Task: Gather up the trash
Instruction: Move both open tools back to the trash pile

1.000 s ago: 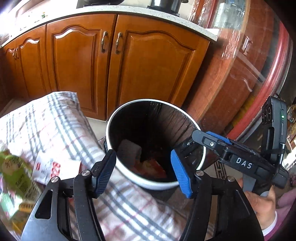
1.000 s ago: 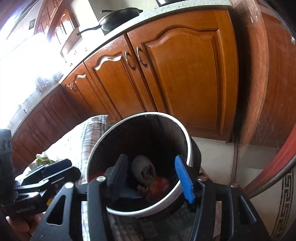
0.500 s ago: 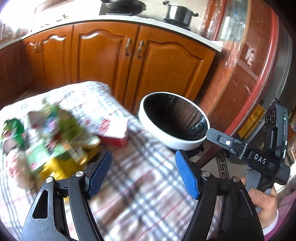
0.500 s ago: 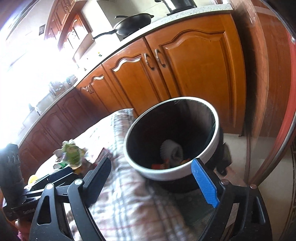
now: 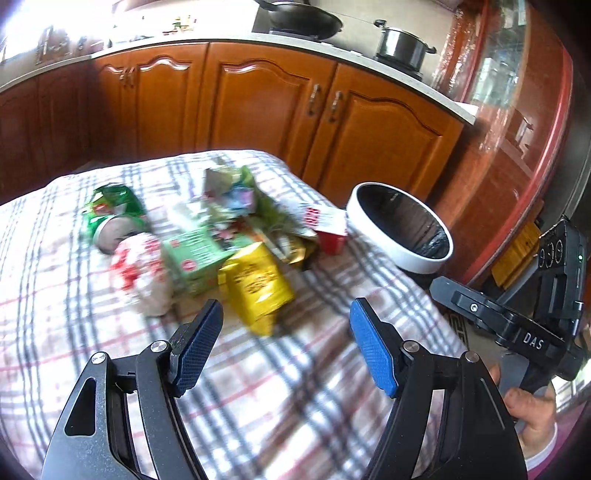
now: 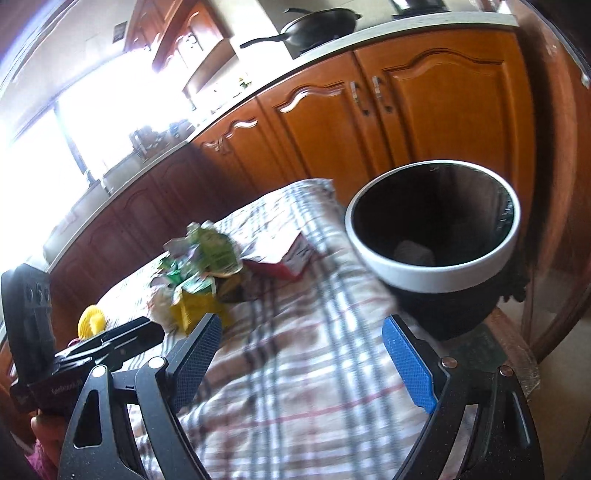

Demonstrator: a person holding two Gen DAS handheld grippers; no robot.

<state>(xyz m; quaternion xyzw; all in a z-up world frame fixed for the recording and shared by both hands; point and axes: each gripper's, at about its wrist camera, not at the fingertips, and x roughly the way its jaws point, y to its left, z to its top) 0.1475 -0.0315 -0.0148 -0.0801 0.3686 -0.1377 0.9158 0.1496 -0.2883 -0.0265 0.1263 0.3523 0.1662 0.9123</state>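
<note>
A heap of trash lies on the plaid cloth (image 5: 295, 387): a yellow packet (image 5: 258, 284), a green box (image 5: 195, 254), a green bag (image 5: 110, 210), a white-and-red wrapper (image 5: 140, 266) and a red-and-white box (image 5: 325, 229). My left gripper (image 5: 284, 325) hovers open just short of the yellow packet, nothing between its fingers. The white-rimmed bin with a black liner (image 5: 395, 247) stands off the cloth's far right corner. In the right wrist view my right gripper (image 6: 301, 328) is open and empty over the cloth, with the bin (image 6: 436, 273) ahead to the right and the heap (image 6: 207, 258) ahead to the left.
Wooden kitchen cabinets (image 5: 258, 103) run behind the cloth, with a pan (image 5: 299, 18) and a pot (image 5: 400, 46) on the counter. A red-framed glass door (image 5: 517, 147) stands at the right. A yellow round object (image 6: 90, 321) lies at the cloth's left side. A pale lump (image 6: 412, 253) sits inside the bin.
Both grippers pulled back from over the bin and swung left over the cloth, bringing the trash heap into view. The right jaws opened wider; the left opened slightly.
</note>
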